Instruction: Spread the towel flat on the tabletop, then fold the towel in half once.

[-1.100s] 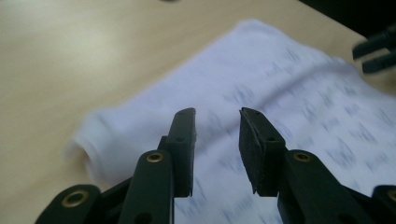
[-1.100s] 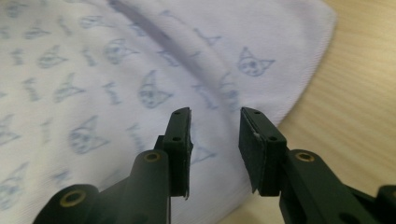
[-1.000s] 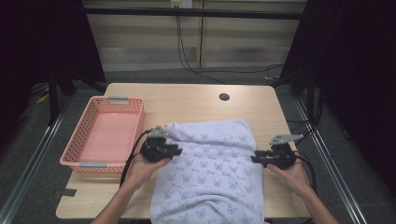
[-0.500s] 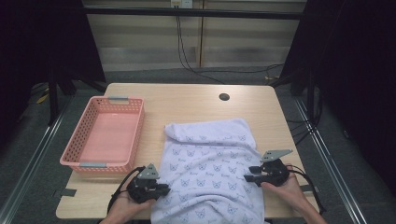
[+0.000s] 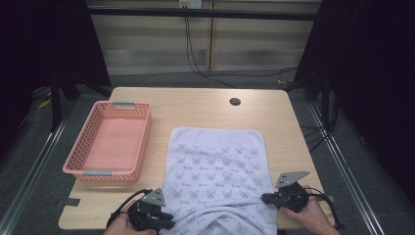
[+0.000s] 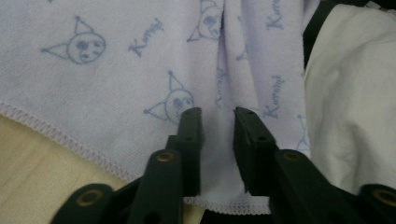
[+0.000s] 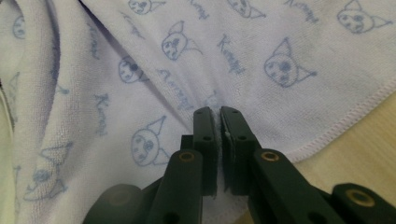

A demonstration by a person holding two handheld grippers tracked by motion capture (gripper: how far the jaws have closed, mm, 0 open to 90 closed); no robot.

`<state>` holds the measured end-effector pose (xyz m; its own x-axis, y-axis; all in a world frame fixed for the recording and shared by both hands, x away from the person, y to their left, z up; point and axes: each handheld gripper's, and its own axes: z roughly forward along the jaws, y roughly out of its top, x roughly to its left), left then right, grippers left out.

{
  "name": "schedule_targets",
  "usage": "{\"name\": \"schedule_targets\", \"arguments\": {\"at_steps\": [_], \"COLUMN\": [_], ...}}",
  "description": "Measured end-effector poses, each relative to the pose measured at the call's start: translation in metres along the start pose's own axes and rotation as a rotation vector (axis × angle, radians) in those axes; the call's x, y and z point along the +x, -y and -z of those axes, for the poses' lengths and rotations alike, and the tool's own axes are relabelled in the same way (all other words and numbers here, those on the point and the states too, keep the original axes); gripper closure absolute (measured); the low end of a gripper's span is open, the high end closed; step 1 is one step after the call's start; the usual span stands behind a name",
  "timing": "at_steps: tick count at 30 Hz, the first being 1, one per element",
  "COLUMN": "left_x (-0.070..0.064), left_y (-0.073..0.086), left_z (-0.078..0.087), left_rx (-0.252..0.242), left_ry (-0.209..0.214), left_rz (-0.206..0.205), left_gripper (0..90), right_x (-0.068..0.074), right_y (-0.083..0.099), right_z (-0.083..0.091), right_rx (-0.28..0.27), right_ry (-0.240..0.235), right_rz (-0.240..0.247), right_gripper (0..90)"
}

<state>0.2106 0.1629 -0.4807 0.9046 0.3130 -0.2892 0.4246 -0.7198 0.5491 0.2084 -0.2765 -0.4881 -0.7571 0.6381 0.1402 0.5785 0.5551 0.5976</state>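
The pale wooden surface [image 5: 205, 115] stood in a dim room with dark floor around it, and nearest the person one lavender towel [image 5: 218, 166] printed with small cat faces lay spread over its near middle, its near end hanging off the edge toward the person. At that near edge the left gripper [image 5: 164, 223] sat on the towel's left hem, its jaws spread a little with a fold of cloth [image 6: 217, 140] lying between them, not yet pinched. The right gripper [image 5: 266, 198] held the right hem, its jaws pressed together on a gathered ridge of towel [image 7: 218, 105]. Because only one side looked firmly held, a pull or lift from here would likely drag the towel askew, and the loose left side could slip free and bunch; the overhanging end might also slide off the edge. Farther back on the left stood one empty pink basket [image 5: 80, 149], apart from the towel, and beyond it one round dark hole [image 5: 235, 102] in the surface. Two grippers, one towel, one basket.
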Motion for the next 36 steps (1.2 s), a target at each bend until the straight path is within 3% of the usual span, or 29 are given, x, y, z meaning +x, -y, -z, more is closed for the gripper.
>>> {"name": "schedule_targets", "arguments": {"at_steps": [1, 2, 3, 6, 7, 8, 10, 12, 15, 17, 20, 21, 22, 25, 26, 29, 30, 31, 34, 36], "left_x": [0.0, 0.007, 0.007, 0.024, 0.036, 0.042, 0.048, 0.059, 0.064, 0.072, 0.082, 0.086, 0.091, 0.095, 0.097, 0.096, 0.093, 0.093, 0.089, 0.086], "left_y": [0.0, -0.003, -0.003, -0.015, -0.025, -0.028, -0.031, -0.039, -0.044, -0.049, -0.052, -0.052, -0.052, -0.052, -0.051, -0.049, -0.049, -0.049, -0.047, -0.046], "left_z": [0.001, 0.003, 0.003, 0.003, 0.002, 0.002, 0.002, -0.001, -0.003, -0.005, -0.008, -0.01, -0.014, -0.019, -0.02, -0.02, -0.02, -0.02, -0.021, -0.022], "left_rx": [-0.024, -0.11, -0.11, -0.189, -0.199, -0.22, -0.226, -0.237, -0.249, -0.253, -0.251, -0.252, -0.235, -0.208, -0.222, -0.221, -0.205, -0.205, -0.206, -0.212], "left_ry": [-0.013, -0.029, -0.029, -0.056, -0.093, -0.101, -0.109, -0.165, -0.192, -0.181, -0.203, -0.195, -0.165, -0.202, -0.189, -0.215, -0.248, -0.248, -0.257, -0.24], "left_rz": [0.001, 0.044, 0.044, 0.105, 0.112, 0.136, 0.149, 0.164, 0.147, 0.161, 0.163, 0.167, 0.16, 0.173, 0.182, 0.171, 0.152, 0.152, 0.141, 0.139], "left_gripper": [68.8, 67.1, 66.2, 61.8, 59.7, 58.1, 57.0, 55.4, 55.4, 57.6, 60.9, 62.0, 69.8, 66.2, 66.0, 66.4, 71.9, 75.1, 79.4, 84.0], "right_x": [0.0, -0.002, -0.002, -0.006, -0.01, -0.012, -0.013, -0.016, -0.023, -0.026, -0.037, -0.041, -0.05, -0.057, -0.059, -0.058, -0.055, -0.055, -0.054, -0.053], "right_y": [0.0, 0.001, 0.001, -0.001, -0.005, -0.008, -0.01, -0.017, -0.027, -0.031, -0.042, -0.046, -0.051, -0.055, -0.056, -0.053, -0.05, -0.05, -0.048, -0.046], "right_z": [0.0, 0.0, 0.0, 0.002, 0.007, 0.008, 0.009, 0.007, 0.004, 0.003, -0.003, -0.007, -0.015, -0.024, -0.029, -0.039, -0.04, -0.04, -0.038, -0.037], "right_rx": [0.0, -0.015, -0.015, -0.064, -0.117, -0.132, -0.145, -0.153, -0.176, -0.181, -0.2, -0.194, -0.19, -0.159, -0.15, -0.101, -0.1, -0.1, -0.096, -0.1], "right_ry": [0.0, -0.008, -0.008, -0.002, -0.007, 0.006, 0.018, 0.063, 0.091, 0.096, 0.108, 0.116, 0.123, 0.134, 0.141, 0.153, 0.169, 0.169, 0.178, 0.175], "right_rz": [0.0, -0.011, -0.011, -0.034, -0.053, -0.064, -0.065, -0.066, -0.078, -0.081, -0.088, -0.088, -0.094, -0.091, -0.098, -0.073, -0.059, -0.059, -0.056, -0.067], "right_gripper": [85.3, 83.5, 83.5, 74.1, 71.8, 71.1, 69.1, 61.9, 57.6, 57.5, 57.4, 57.5, 57.8, 57.2, 55.8, 54.2, 54.4, 54.4, 62.4, 70.6]}}
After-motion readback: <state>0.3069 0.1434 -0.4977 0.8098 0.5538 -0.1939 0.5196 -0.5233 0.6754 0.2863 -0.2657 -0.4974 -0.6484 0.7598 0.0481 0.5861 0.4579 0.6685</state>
